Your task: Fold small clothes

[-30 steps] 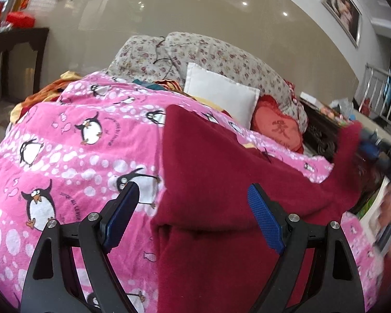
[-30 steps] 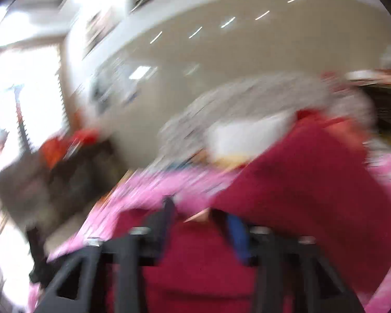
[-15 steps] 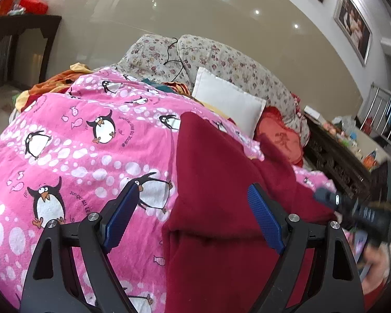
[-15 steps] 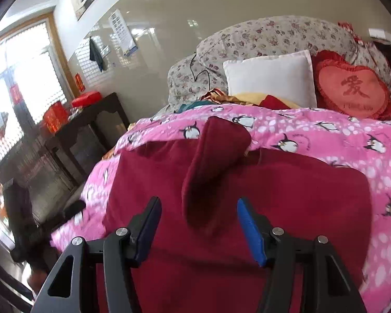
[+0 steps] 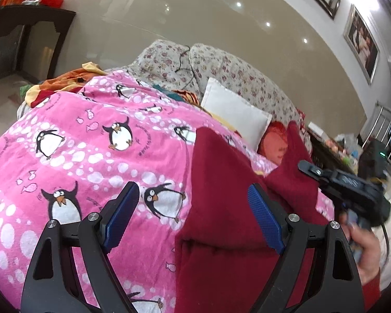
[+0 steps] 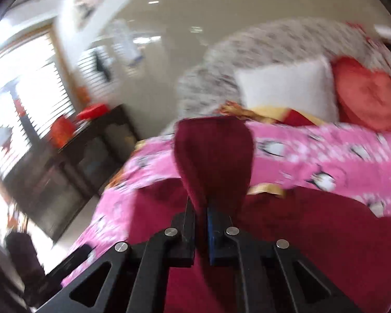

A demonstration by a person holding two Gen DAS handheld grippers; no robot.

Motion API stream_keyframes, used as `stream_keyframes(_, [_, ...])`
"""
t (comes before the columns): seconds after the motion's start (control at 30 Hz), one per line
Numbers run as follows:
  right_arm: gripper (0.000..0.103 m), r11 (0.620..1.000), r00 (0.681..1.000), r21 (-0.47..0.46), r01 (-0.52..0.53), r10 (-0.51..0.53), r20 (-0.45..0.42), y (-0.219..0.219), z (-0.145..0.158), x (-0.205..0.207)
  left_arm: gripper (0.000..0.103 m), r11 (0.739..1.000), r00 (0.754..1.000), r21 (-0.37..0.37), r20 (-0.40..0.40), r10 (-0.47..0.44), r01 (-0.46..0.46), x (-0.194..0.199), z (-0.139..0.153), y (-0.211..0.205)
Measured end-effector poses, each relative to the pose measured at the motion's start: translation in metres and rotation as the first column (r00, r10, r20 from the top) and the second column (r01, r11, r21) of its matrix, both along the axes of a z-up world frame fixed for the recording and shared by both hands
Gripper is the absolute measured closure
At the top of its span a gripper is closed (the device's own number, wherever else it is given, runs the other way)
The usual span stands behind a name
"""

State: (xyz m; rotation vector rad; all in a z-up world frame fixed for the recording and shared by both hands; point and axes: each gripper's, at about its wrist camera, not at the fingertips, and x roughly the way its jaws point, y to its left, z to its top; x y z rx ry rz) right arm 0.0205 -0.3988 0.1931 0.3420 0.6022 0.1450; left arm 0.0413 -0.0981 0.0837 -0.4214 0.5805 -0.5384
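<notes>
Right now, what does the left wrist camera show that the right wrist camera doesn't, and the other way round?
Only the left wrist view shows the left hand-held gripper, jaws wide with nothing between them, two framed pictures on the wall, and the person's hand carrying the other tool. Only the right wrist view shows the bright window and the right hand-held gripper, which has just closed on a fold of the maroon garment. Both show that garment, the pink penguin blanket, white pillow and red heart cushion.

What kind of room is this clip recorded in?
Most likely a bedroom in a home. A bed covered by a pink penguin blanket, a white pillow against a flowered headboard, and framed photos on the wall all point that way.
</notes>
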Motion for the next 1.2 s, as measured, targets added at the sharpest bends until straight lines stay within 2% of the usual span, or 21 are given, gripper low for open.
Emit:
stream_keyframes(0.07, [0.096, 0.996, 0.995, -0.006, -0.092, 0.092, 0.027, 0.028, -0.001, -0.004, 0.018, 1.0, 1.0, -0.015, 0.013, 0.018, -0.018, -0.002, 0.002, 0.005])
stream_keyframes(0.1, [0.089, 0.992, 0.992, -0.015, -0.128, 0.128, 0.023, 0.042, -0.009, -0.004, 0.018, 0.999, 1.0, -0.022, 0.016, 0.026, -0.026, -0.002, 0.002, 0.007])
stream_keyframes(0.13, [0.069, 0.986, 0.986, -0.029, -0.166, 0.166, -0.007, 0.057, -0.02, 0.0, 0.018, 0.999, 0.999, -0.033, 0.015, 0.031, -0.03, -0.001, 0.002, 0.009])
stream_keyframes(0.17, [0.057, 0.977, 0.976, -0.048, -0.207, 0.203, -0.083, 0.07, -0.036, 0.007, 0.018, 0.999, 1.0, -0.044, 0.009, 0.03, -0.03, 0.0, 0.002, 0.011])
stream_keyframes(0.2, [0.055, 0.973, 0.965, -0.053, -0.223, 0.212, -0.157, 0.077, -0.05, 0.011, 0.018, 0.998, 1.0, -0.05, -0.002, 0.027, -0.027, 0.001, 0.001, 0.012])
stream_keyframes(0.27, [0.055, 0.976, 0.959, 0.009, -0.216, 0.214, -0.188, 0.07, -0.062, 0.005, 0.018, 0.998, 0.999, -0.054, -0.021, 0.024, -0.025, 0.004, -0.002, 0.011])
stream_keyframes(0.3, [0.055, 0.979, 0.964, 0.045, -0.199, 0.204, -0.169, 0.059, -0.058, -0.005, 0.018, 0.998, 0.999, -0.057, -0.027, 0.02, -0.021, 0.005, -0.002, 0.011])
stream_keyframes(0.37, [0.055, 0.988, 0.979, 0.041, -0.152, 0.156, -0.129, 0.036, -0.045, -0.027, 0.018, 0.997, 0.999, -0.071, -0.036, 0.006, -0.009, 0.006, -0.003, 0.009])
stream_keyframes(0.47, [0.054, 0.997, 0.995, -0.049, -0.062, 0.058, -0.08, -0.003, -0.021, -0.067, 0.018, 0.997, 0.999, -0.069, -0.05, -0.021, 0.018, 0.008, -0.004, 0.003])
stream_keyframes(0.57, [0.054, 0.97, 0.989, -0.222, 0.104, -0.123, -0.076, -0.043, -0.011, -0.104, 0.018, 0.999, 0.999, -0.015, -0.037, -0.034, 0.034, 0.006, -0.005, -0.012])
stream_keyframes(0.63, [0.054, 0.96, 0.982, -0.248, 0.132, -0.16, -0.097, -0.062, -0.018, -0.122, 0.018, 0.998, 0.998, 0.015, -0.023, -0.06, 0.06, 0.007, -0.005, -0.025])
stream_keyframes(0.7, [0.054, 0.96, 0.974, -0.229, 0.163, -0.193, -0.116, -0.077, -0.025, -0.139, 0.018, 0.996, 0.997, 0.059, -0.038, -0.071, 0.073, 0.012, -0.005, -0.04])
stream_keyframes(0.8, [0.054, 0.973, 0.981, -0.181, 0.142, -0.163, -0.106, -0.088, -0.031, -0.154, 0.018, 0.989, 0.997, 0.127, -0.043, -0.067, 0.072, 0.018, -0.003, -0.06])
stream_keyframes(0.97, [0.053, 0.963, 0.987, -0.252, 0.1, -0.129, -0.1, -0.08, -0.042, -0.154, 0.018, 0.985, 0.997, 0.167, -0.069, -0.037, 0.048, 0.035, -0.005, -0.072])
stream_keyframes(1.07, [0.051, 0.966, 0.989, -0.245, 0.088, -0.114, -0.094, -0.081, -0.045, -0.152, 0.018, 0.982, 0.994, 0.184, -0.103, -0.025, 0.044, 0.053, -0.008, -0.077])
stream_keyframes(1.1, [0.051, 0.965, 0.99, -0.248, 0.085, -0.111, -0.09, -0.082, -0.046, -0.153, 0.022, 0.982, 0.993, 0.178, -0.113, -0.038, 0.058, 0.056, -0.008, -0.079])
stream_keyframes(1.13, [0.052, 0.963, 0.99, -0.256, 0.08, -0.106, -0.09, -0.082, -0.047, -0.151, 0.034, 0.983, 0.993, 0.166, -0.109, -0.055, 0.073, 0.057, -0.005, -0.08])
stream_keyframes(1.17, [0.059, 0.957, 0.989, -0.279, 0.077, -0.109, -0.101, -0.082, -0.049, -0.147, 0.048, 0.982, 0.993, 0.172, -0.099, -0.063, 0.079, 0.058, -0.002, -0.083])
stream_keyframes(1.2, [0.091, 0.945, 0.984, -0.319, 0.078, -0.124, -0.126, -0.082, -0.051, -0.142, 0.053, 0.976, 0.993, 0.203, -0.096, -0.065, 0.083, 0.06, 0.002, -0.088])
